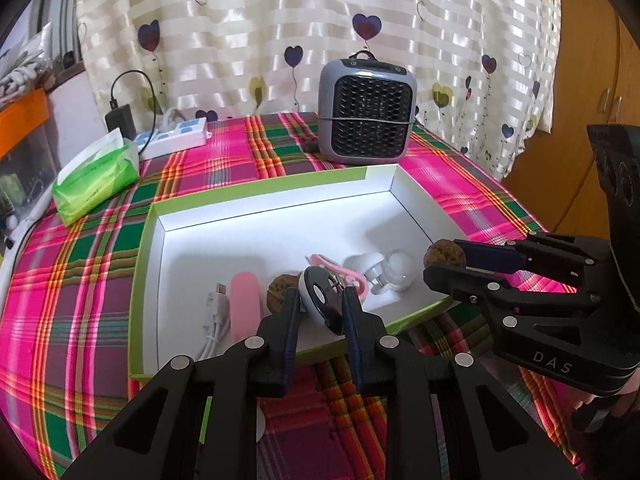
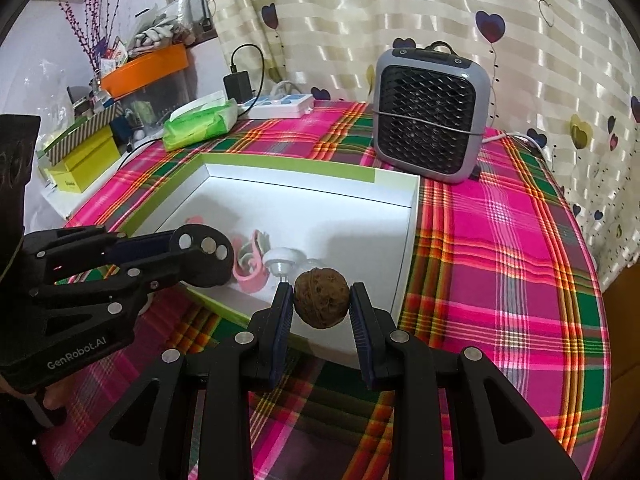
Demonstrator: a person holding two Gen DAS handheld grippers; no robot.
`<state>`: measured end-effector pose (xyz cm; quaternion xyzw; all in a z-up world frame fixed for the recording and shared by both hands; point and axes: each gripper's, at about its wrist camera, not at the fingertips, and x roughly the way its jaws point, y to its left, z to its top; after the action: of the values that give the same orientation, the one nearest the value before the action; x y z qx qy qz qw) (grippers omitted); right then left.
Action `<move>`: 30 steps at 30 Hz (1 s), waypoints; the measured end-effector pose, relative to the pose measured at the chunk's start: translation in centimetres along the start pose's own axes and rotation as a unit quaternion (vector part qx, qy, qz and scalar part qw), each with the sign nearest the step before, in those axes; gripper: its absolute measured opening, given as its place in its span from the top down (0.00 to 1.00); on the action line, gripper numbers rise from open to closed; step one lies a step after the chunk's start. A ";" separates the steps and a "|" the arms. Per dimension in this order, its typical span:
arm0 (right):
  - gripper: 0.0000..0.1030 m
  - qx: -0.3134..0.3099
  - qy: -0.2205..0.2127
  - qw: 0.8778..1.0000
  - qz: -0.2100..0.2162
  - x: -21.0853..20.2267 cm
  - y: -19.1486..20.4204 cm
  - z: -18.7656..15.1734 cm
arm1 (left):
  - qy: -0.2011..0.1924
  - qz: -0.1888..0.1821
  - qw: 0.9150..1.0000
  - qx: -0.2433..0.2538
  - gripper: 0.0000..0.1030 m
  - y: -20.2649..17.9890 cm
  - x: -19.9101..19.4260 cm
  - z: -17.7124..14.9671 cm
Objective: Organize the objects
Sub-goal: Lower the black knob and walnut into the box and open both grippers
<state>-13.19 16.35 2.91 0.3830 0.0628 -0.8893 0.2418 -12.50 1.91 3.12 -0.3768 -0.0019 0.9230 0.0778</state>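
Note:
A white box with a green rim [image 1: 256, 194] [image 2: 404, 240] lies on the plaid table. My left gripper [image 1: 320, 300] is shut on a round black and white disc [image 1: 322, 300] over the box's near edge; the disc also shows in the right wrist view [image 2: 204, 256]. My right gripper [image 2: 320, 304] is shut on a brown walnut [image 2: 321, 302], held above the box's near right corner; the walnut shows in the left wrist view [image 1: 446, 254]. Inside the box lie a second walnut [image 1: 282, 286], a pink case [image 1: 245, 304], a white cable [image 1: 214, 320], a pink band [image 2: 252, 264] and white round plugs [image 1: 380, 270].
A grey fan heater [image 1: 366, 114] [image 2: 430, 114] stands behind the box. A green tissue pack [image 1: 98, 178] [image 2: 200, 122], a white power strip [image 1: 174, 138] and a black charger [image 1: 120, 120] are at the back left. Yellow boxes [image 2: 86, 160] and clutter lie beyond the table's left edge.

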 end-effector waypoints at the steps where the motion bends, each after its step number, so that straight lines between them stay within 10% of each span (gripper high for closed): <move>1: 0.70 -0.001 0.000 1.000 -0.002 0.0 0.0 0.0 | 0.001 -0.001 1.000 0.001 0.81 -0.1 0.1 0.0; 30: 0.70 -0.026 -0.017 0.999 0.028 0.9 2.0 0.2 | -0.008 0.007 1.000 -0.015 0.82 0.7 -0.5 -0.3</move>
<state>-12.89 14.22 2.60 0.3628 0.0712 -0.8868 0.2773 -12.02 1.12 3.19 -0.3704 -0.0133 0.9264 0.0657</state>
